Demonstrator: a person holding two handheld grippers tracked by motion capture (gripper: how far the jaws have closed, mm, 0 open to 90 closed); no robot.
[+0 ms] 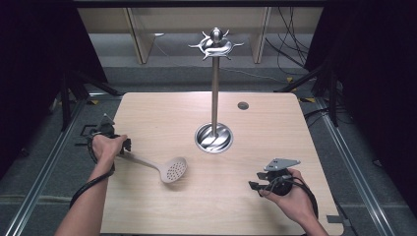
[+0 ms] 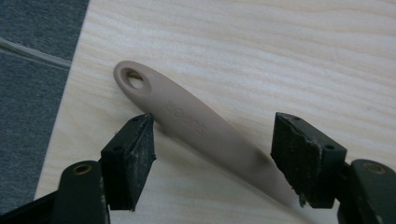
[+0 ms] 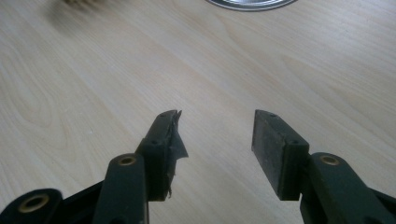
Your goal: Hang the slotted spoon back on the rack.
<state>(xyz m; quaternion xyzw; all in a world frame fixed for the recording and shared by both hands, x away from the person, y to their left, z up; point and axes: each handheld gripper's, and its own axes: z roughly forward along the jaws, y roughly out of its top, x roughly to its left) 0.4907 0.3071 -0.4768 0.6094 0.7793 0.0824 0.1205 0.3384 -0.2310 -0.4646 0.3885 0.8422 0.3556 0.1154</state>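
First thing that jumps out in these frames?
The tall steel stand at the table's middle, far half: round base, hooked crown, nothing hanging on it. Next, the beige skimmer lying flat near the left edge, perforated head pointing toward the centre. The left gripper is open with its jaws either side of the skimmer's handle, not closed on it; the right gripper is open over bare wood at front right.

A wooden table (image 1: 275,128) carries a steel utensil stand (image 1: 214,98); cables (image 1: 287,49) trail across the floor beyond.

A beige slotted spoon (image 1: 167,167) (hanging hole at the handle end) lies flat near the table's left edge.
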